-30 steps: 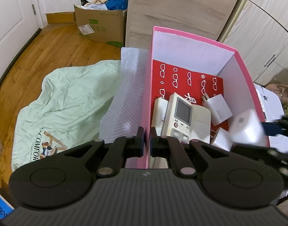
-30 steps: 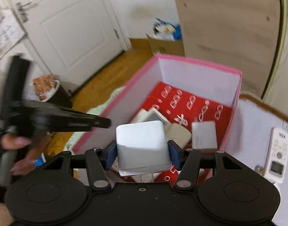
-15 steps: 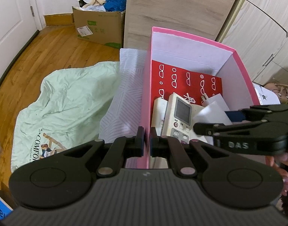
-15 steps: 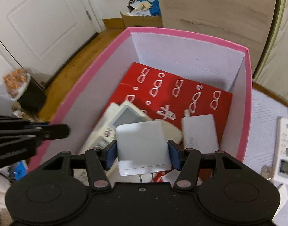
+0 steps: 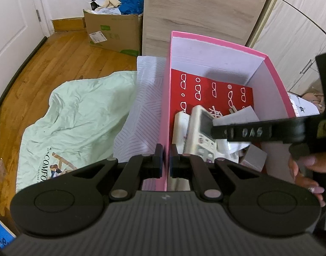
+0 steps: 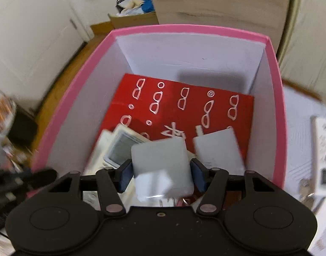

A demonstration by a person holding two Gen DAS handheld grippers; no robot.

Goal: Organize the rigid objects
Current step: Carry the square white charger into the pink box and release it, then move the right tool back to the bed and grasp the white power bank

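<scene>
A second ago the right gripper (image 6: pixel 161 176) carries the white charger block (image 6: pixel 162 168) above the pink box's (image 6: pixel 276 106) near rim; now it is down inside the box, over the remote (image 6: pixel 122 147) and beside the flat white adapter (image 6: pixel 218 149). Its jaws are opening, with the block between them and small gaps showing at the blue pads (image 6: pixel 125 176). In the left wrist view the right gripper (image 5: pixel 214 128) now reaches across the box from the right, covering much of the contents.
</scene>
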